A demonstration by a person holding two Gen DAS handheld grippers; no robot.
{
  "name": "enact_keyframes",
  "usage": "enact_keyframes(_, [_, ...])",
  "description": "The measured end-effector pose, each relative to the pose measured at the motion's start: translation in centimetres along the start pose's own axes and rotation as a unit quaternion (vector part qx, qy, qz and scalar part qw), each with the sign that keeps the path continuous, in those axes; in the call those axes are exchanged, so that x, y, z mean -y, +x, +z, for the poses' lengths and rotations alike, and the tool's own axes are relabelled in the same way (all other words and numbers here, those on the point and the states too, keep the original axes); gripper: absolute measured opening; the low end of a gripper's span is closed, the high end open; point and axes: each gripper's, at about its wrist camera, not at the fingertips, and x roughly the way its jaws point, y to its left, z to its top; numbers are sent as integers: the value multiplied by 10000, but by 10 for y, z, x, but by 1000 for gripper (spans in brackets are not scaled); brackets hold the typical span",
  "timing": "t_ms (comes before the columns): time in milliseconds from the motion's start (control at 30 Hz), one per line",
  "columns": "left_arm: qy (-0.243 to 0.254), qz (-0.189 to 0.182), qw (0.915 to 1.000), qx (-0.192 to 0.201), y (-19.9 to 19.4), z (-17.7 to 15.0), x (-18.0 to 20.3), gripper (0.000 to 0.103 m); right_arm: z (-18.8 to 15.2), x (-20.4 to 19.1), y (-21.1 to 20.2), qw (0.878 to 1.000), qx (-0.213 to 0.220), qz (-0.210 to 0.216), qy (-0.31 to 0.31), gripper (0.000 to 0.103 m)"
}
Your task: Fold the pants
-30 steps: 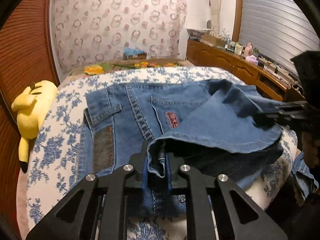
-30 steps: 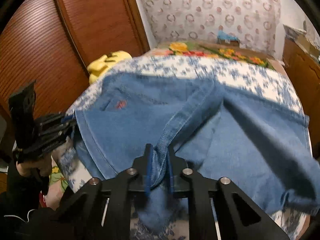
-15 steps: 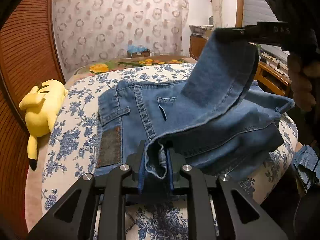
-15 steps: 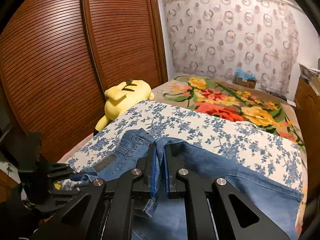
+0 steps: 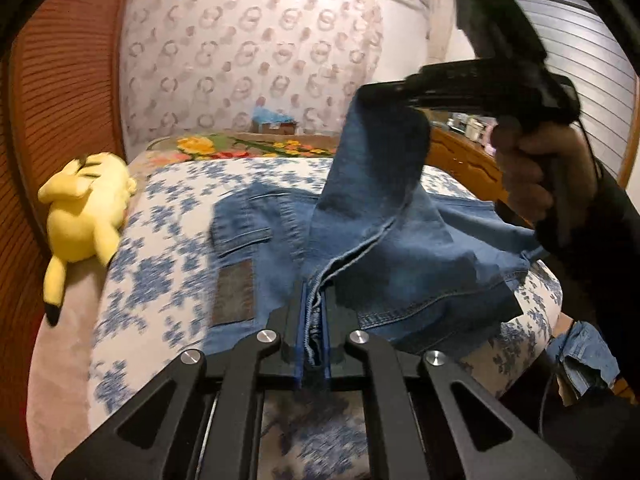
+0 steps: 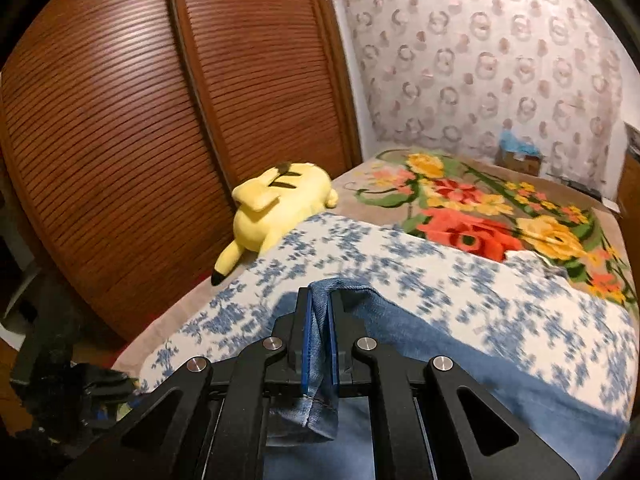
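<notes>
Left wrist view: left hand-held gripper (image 5: 313,326) clamped tight on jeans (image 5: 400,248) hem, jaws having just closed further on denim. Jeans lie on bed (image 5: 132,280), waistband toward 12 o'clock. At 2 o'clock, right hand-held gripper (image 5: 384,90) lifts one leg high, hand (image 5: 532,176) on grip. Plush (image 5: 86,204) at 9 o'clock.

Right wrist view: right hand-held gripper (image 6: 320,332) pinched on denim fold, hem dangling below jaws. Jeans (image 6: 460,360) trail toward 4 o'clock over bed (image 6: 360,256). Plush (image 6: 276,208) at 11 o'clock, wardrobe (image 6: 140,120) behind.
</notes>
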Motion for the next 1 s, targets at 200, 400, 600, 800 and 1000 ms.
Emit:
enact_keyframes(200, [-152, 301, 9979, -546, 20, -16, -22, 7, 15, -13, 77, 9991, -390, -38, -173, 7])
enact_keyframes(400, [-264, 348, 9964, -720, 30, -24, -30, 12, 16, -12, 130, 9960, -831, -230, -224, 23])
enact_keyframes(600, [-269, 465, 9960, -718, 29, -24, -32, 30, 16, -7, 109, 9971, -494, -440, -364, 53])
enact_keyframes(800, [-272, 613, 9960, -590, 27, -18, -35, 44, -9, 11, 70, 9971, -248, -621, -362, 53])
enact_keyframes(1000, [-236, 674, 9965, -438, 19, -12, -33, 52, -52, 32, 17, 9960, -195, -855, -198, 53])
